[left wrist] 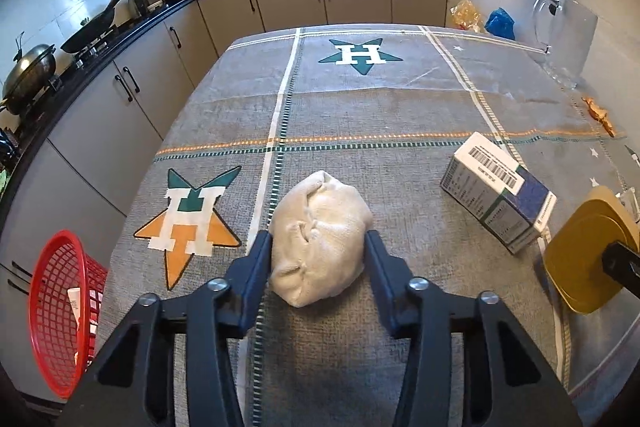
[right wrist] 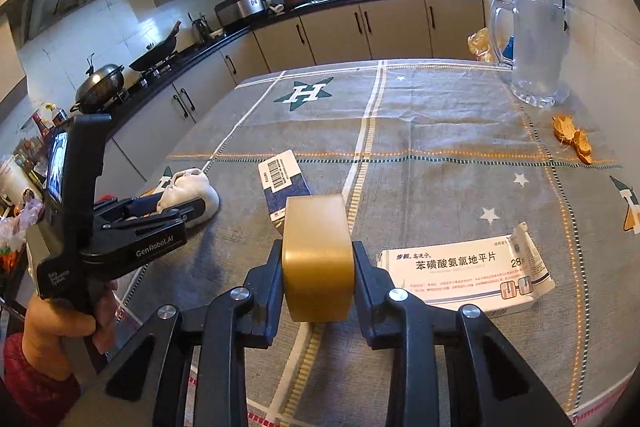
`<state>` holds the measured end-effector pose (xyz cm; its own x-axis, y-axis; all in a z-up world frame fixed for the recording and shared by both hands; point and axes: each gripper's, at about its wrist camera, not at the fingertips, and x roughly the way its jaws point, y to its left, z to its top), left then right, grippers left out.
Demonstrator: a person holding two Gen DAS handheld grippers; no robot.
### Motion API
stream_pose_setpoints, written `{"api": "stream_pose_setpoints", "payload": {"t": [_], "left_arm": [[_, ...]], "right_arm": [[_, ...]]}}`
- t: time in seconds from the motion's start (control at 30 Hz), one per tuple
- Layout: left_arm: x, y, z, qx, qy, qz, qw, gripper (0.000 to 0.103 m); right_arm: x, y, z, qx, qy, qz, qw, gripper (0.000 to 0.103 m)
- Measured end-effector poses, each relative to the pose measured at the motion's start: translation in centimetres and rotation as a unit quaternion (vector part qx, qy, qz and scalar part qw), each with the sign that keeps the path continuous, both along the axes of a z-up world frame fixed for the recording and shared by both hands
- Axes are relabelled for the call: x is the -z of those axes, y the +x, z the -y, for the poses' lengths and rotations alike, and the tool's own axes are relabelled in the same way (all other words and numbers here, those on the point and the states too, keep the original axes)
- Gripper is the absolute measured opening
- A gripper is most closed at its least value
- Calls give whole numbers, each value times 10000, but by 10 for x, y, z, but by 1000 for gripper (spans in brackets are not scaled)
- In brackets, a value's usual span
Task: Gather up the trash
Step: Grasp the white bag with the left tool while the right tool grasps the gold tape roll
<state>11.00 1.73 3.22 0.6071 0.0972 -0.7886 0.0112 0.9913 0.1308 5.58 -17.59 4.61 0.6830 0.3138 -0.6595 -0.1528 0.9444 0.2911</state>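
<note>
A crumpled off-white paper wad [left wrist: 320,239] lies on the grey tablecloth [left wrist: 360,115] between the fingers of my left gripper [left wrist: 318,247], which touch its sides; the jaws look closed on it. It also shows in the right wrist view [right wrist: 192,187], with the left gripper [right wrist: 168,207] around it. My right gripper [right wrist: 318,259] is shut on a gold rounded container [right wrist: 318,259], held above the cloth; it shows at the right edge of the left wrist view [left wrist: 588,251]. A red mesh basket [left wrist: 60,311] stands off the table's left edge.
A blue-and-white box [left wrist: 500,191] stands on the table, seen too in the right wrist view [right wrist: 282,183]. A flattened white medicine box [right wrist: 464,275], orange peel scraps [right wrist: 572,139] and a clear glass jug [right wrist: 536,51] are at the right. Kitchen counters run along the left and back.
</note>
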Motion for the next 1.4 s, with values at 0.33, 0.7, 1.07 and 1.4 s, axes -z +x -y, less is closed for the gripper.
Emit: {"api": "stream_pose_setpoints", "payload": {"t": [0.33, 0.7, 1.07, 1.4], "left_arm": [[-14, -20, 2, 72, -171, 187, 9997, 38], [-27, -58, 11, 154, -36, 486, 9987, 38], [-35, -94, 7, 144, 42, 710, 9974, 38], [-35, -108, 2, 111, 54, 807, 9967, 38]], "right_arm": [[-8, -8, 0, -77, 185, 233, 9995, 33], [-12, -13, -1, -210, 334, 353, 9986, 33], [-19, -22, -14, -431, 247, 624, 9968, 33], [-18, -25, -21, -565, 147, 760, 9954, 33]]}}
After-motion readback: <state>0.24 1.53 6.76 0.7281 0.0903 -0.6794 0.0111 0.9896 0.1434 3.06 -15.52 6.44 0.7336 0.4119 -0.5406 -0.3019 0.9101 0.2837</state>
